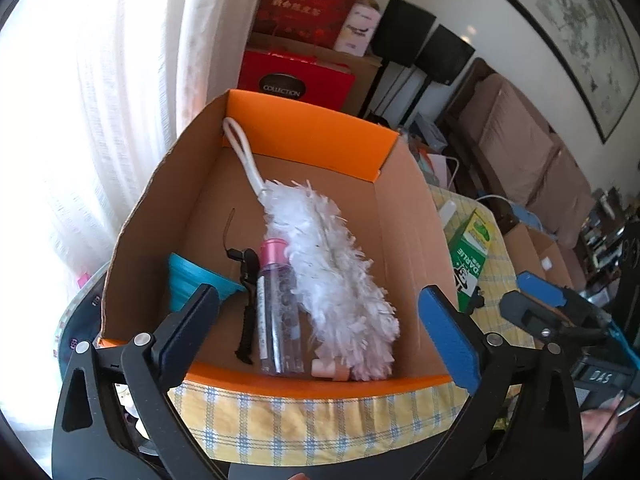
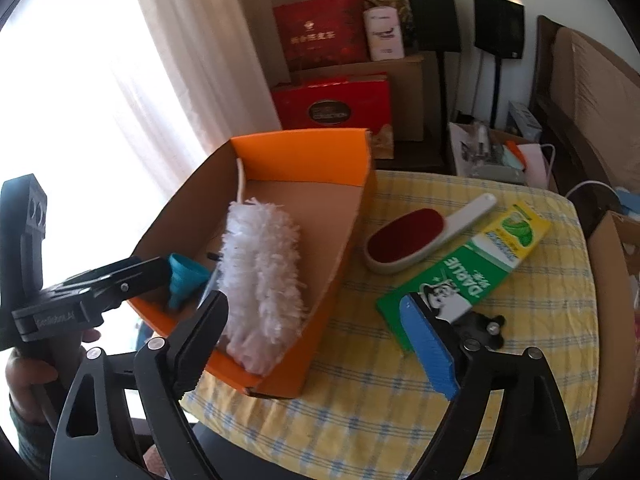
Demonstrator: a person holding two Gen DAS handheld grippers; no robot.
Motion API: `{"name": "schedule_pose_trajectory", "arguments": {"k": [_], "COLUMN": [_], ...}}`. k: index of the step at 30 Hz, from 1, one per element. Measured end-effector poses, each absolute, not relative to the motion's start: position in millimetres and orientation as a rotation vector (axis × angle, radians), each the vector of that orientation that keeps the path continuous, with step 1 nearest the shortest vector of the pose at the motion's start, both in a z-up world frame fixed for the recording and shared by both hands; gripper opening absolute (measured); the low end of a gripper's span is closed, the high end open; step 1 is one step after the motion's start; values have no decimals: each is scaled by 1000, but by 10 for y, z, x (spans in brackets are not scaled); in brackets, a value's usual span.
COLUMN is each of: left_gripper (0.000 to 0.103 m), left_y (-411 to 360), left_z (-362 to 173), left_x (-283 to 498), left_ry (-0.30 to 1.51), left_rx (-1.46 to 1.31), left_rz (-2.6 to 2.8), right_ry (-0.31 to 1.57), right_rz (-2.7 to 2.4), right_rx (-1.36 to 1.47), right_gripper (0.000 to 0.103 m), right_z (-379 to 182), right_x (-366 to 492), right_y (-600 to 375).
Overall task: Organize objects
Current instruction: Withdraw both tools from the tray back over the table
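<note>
A table with a soft yellow and blue checked cloth (image 2: 400, 380) holds everything. On it sits a big cardboard box (image 1: 404, 216), open at the top, brown inside with smooth orange ends and an orange outside.

Inside the box lies a fluffy white duster (image 1: 332, 276) with a white loop handle that reaches toward the far orange end. Just beside it lies a clear plastic bottle (image 1: 278, 312) with a pink cap. Next to that is a thin black tool (image 1: 248, 300) that I cannot name, and a blue ribbed funnel (image 1: 192, 284) leans in the near left corner.

On the cloth, right of the box, lies a long green and yellow toothpaste box (image 2: 468, 268). Near it is a white lint brush (image 2: 412, 240) with a dark red fuzzy oval pad. A small black thing (image 2: 484, 332) sits by the toothpaste box.

The left gripper (image 1: 320, 320) hangs over the near end of the box, its jaws spread wide with nothing in them. The right gripper (image 2: 320, 336) is over the box's near right corner and the cloth, jaws also wide apart, gripping nothing.
</note>
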State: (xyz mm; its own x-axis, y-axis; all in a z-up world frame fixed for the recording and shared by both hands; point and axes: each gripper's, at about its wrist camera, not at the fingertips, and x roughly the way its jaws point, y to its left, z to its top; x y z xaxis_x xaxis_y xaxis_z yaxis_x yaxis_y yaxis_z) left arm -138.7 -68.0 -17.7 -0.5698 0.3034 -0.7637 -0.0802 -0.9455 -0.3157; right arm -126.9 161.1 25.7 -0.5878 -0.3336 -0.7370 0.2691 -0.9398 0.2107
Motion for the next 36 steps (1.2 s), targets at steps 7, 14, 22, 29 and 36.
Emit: {"name": "schedule_pose_trajectory", "arguments": {"k": [7, 14, 22, 29, 36], "left_gripper": [103, 103, 103, 103, 103], "left_y": [-474, -243, 47, 288, 563], "left_z": [-127, -62, -30, -35, -94], "left_x": [-1323, -1273, -1275, -1332, -1360], "left_ry": [-290, -235, -202, -197, -152], "left_rx": [-1315, -1295, -1273, -1253, -1256], "left_rz": [2589, 2572, 2531, 2494, 2449], "right_ry": [-107, -131, -152, -174, -165], "right_rz": [-2577, -2625, -2680, -2722, -2776], "right_rx": [1186, 1191, 1196, 1213, 1233], "right_gripper": [103, 103, 103, 103, 103], "right_z": [308, 328, 362, 338, 226], "right_x": [-1186, -1122, -1081, -1091, -1112], "right_y": [1846, 2082, 2395, 2664, 2902]}}
